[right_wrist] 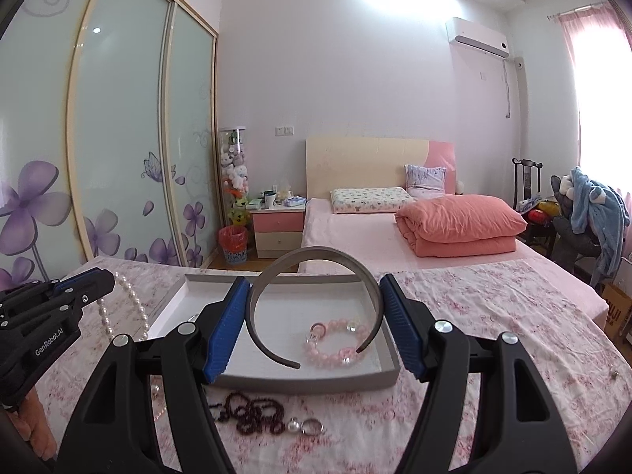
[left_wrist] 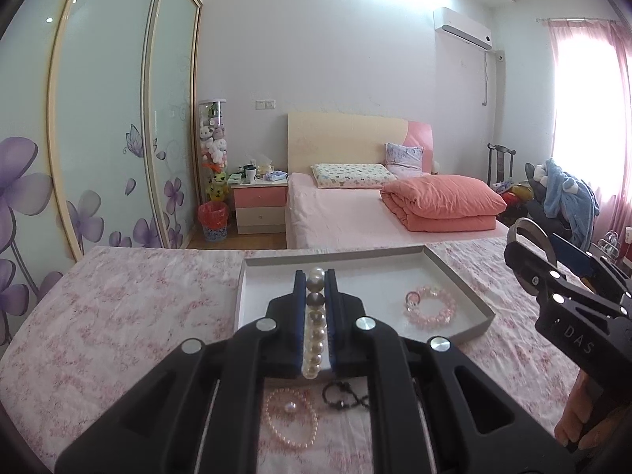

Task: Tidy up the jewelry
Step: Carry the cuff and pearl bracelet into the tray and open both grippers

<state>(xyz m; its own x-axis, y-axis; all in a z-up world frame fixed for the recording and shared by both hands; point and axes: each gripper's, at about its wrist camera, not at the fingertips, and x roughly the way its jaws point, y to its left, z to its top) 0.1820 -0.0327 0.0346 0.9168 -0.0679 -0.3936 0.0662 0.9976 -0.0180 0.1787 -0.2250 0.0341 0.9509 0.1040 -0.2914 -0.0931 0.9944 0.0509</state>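
The shallow grey tray point(right_wrist: 389, 371) sits mid-desk point(left_wrist: 118, 316), well in from the cloth-covered edges, holding only a pink bead bracelet point(right_wrist: 335, 345). Above it the left hand-held gripper point(left_wrist: 316, 280) is clamped on a pearl strand point(left_wrist: 314, 328); the right hand-held gripper point(right_wrist: 316, 308) holds a grey headband point(right_wrist: 316, 260) between wide-set jaws. Dark beads point(right_wrist: 252, 414) lie near the desk's front edge.

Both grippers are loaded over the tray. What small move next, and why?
Probably lower the left gripper into the tray and release. It is shut on the pearl strand, which hangs above the tray's bare left half; the pink bracelet lies to the right. The right gripper holds the grey headband, which can follow.
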